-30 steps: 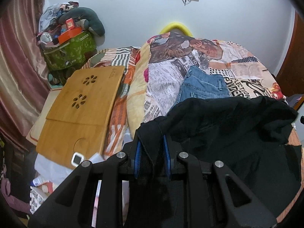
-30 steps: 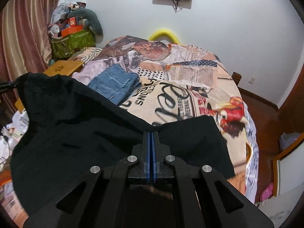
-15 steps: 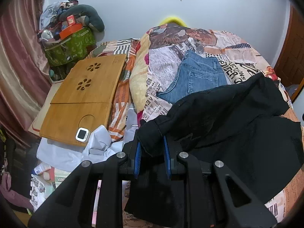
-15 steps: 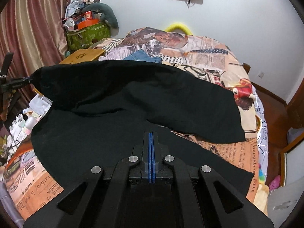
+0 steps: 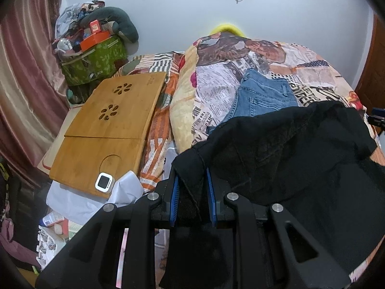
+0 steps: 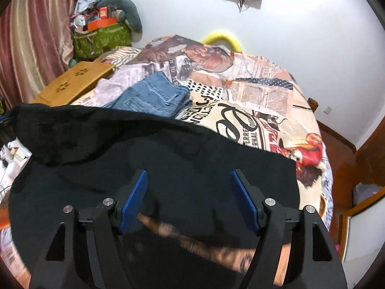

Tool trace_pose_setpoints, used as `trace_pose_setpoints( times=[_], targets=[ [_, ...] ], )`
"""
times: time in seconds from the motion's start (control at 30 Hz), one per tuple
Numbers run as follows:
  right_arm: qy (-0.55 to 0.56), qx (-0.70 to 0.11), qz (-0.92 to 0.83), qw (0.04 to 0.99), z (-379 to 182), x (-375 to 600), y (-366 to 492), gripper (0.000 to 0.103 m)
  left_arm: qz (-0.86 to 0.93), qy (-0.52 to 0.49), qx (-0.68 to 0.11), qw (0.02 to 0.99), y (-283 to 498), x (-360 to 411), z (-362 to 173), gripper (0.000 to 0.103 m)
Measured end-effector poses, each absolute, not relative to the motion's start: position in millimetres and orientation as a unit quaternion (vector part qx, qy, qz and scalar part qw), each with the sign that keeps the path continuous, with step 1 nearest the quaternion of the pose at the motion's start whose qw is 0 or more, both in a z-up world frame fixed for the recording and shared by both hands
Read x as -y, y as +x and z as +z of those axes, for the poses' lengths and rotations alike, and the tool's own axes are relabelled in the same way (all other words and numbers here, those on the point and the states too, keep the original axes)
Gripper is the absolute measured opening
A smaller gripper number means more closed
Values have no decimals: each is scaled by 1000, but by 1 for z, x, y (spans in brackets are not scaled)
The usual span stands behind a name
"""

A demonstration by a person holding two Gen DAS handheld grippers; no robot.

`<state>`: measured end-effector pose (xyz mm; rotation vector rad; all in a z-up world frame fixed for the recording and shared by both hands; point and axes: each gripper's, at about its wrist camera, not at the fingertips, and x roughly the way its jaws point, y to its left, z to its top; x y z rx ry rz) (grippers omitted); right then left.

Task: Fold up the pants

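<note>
— How do your hand-held grippers stand?
— Your left hand-held gripper (image 5: 191, 192) is clamped on black cloth; your right hand-held gripper (image 6: 190, 197) has its jaws spread wide, gripping nothing.

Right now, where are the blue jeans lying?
The blue jeans lie on the bedspread, just beyond the black pants; a wooden tray is at their left.
</note>
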<state>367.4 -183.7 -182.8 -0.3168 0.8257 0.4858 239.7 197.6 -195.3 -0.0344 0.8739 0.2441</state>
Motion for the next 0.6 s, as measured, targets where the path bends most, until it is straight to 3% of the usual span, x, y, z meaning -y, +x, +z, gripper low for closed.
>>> trace_pose_setpoints(
  times=[0.43, 0.53, 0.6],
  targets=[
    [-157, -463, 230, 841, -266, 153, 472, 65, 120, -37, -435, 891, 291, -219, -220, 20],
    [-149, -447, 237, 850, -272, 154, 466, 48, 121, -36, -441, 888, 300, -220, -227, 19],
    [-145, -450, 241, 847, -274, 152, 461, 31, 123, -35, -444, 887, 303, -219, -230, 18]
  ],
)
